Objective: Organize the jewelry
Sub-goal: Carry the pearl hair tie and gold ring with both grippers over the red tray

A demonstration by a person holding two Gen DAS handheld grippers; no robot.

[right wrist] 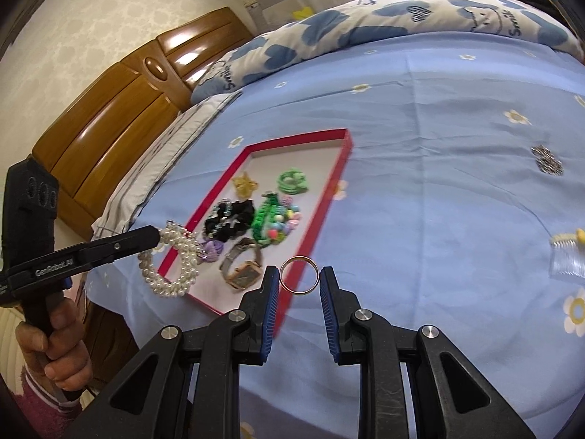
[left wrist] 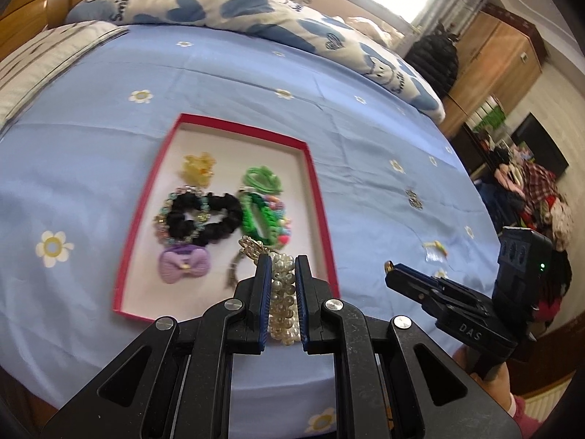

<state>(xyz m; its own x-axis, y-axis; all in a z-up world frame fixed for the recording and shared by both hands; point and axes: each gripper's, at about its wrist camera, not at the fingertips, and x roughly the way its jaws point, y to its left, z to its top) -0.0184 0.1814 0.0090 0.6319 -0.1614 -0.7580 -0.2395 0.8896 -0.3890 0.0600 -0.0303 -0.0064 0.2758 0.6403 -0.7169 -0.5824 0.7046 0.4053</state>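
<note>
A red-rimmed box [left wrist: 317, 197] [right wrist: 310, 245] lies on the blue bedsheet with hair ties, a yellow claw clip [left wrist: 197, 168], a purple bow [left wrist: 184, 263], a green beaded bracelet [left wrist: 265, 216] and a watch [right wrist: 243, 269] inside. My left gripper [left wrist: 283, 267] [right wrist: 159, 236] is shut on a pearl bracelet [left wrist: 283, 300] [right wrist: 175, 267], held above the box's near edge. My right gripper [right wrist: 299, 274] [left wrist: 389, 267] is shut on a gold ring [right wrist: 299, 274], held upright just right of the box's near corner.
A clear hair comb with a yellow ornament [right wrist: 568, 256] [left wrist: 435, 250] and a silver sparkly brooch [right wrist: 546, 161] [left wrist: 414, 197] lie on the sheet right of the box. A folded quilt [left wrist: 219, 7] lies at the far side. A wooden headboard [right wrist: 120, 117] stands left.
</note>
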